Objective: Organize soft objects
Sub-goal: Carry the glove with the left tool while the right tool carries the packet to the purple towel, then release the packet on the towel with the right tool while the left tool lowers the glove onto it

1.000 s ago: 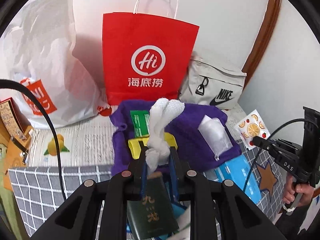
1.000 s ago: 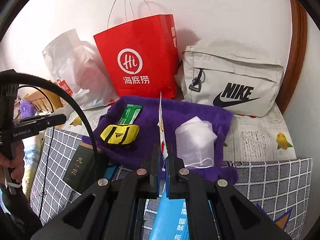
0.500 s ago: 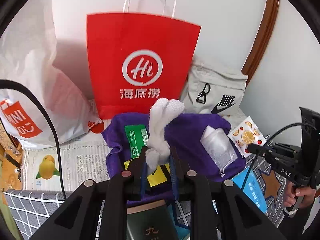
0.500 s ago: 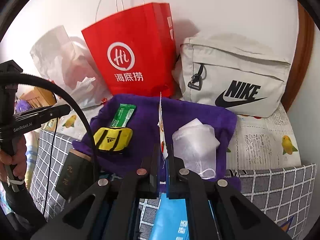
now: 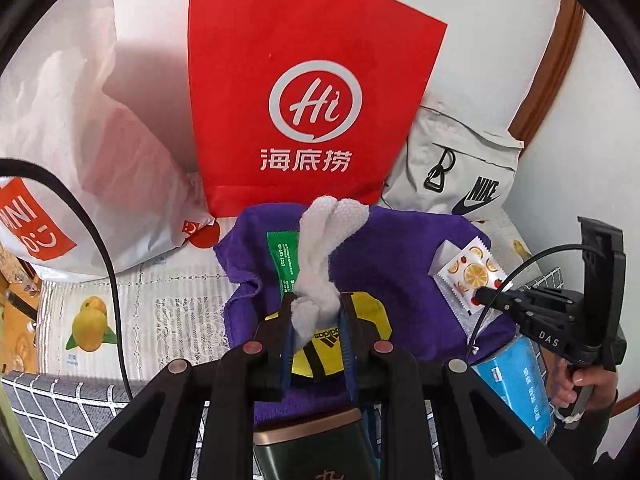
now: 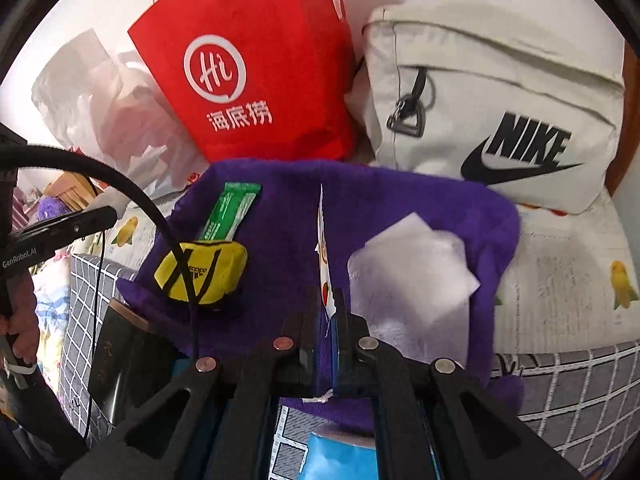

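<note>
At frame center, the left gripper [image 5: 316, 312] clamps a white knotted cloth [image 5: 324, 248]; the right gripper [image 6: 327, 304] pinches a fruit-print sachet [image 6: 322, 256] above the purple towel [image 6: 400, 200].

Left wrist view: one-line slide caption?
Left gripper holding a knotted white cloth above the purple towel.

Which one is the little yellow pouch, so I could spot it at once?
Start at the tall red paper bag against the wall; a purple towel lies spread before it. On the towel's left part, just below a green sachet, sits the small yellow zip pouch, the only yellow thing there, with black stripes.
</note>
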Available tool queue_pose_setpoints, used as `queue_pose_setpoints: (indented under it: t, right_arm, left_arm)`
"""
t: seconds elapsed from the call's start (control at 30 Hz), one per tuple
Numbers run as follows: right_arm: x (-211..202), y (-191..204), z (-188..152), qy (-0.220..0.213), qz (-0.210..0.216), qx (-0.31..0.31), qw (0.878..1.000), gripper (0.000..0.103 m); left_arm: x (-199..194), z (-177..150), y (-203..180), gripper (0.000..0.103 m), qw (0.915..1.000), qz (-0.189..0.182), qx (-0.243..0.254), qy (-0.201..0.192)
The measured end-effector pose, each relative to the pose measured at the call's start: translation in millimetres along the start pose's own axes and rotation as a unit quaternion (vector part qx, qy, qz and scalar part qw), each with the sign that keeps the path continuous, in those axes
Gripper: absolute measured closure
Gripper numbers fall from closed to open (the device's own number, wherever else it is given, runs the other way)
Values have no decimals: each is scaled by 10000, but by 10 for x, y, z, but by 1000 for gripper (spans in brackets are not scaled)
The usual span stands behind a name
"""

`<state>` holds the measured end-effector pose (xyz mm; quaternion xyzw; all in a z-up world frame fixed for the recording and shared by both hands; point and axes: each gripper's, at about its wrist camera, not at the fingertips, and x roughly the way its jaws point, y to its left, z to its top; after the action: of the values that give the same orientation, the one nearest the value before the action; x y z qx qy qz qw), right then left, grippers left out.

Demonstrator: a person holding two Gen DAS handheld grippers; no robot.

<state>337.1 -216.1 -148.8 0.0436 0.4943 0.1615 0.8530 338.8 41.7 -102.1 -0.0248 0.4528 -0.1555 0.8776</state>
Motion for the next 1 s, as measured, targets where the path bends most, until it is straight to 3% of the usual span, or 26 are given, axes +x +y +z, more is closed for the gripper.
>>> queue_pose_setpoints:
  t: [0.83,0.93,1.0]
  right_arm:
    - [291,93,-160,642,337,-205,9972,96]
    - [238,66,-147,537,292,-221,9979,77]
    - [155,57,-130,347,170,-265,9989,57]
  left_arm:
    - [346,-28,-83,84,9993,-143,91,341]
    - [409,-20,-76,84,9992,-121,69,378]
    - [464,-12,-62,84,9991,-113,41,400]
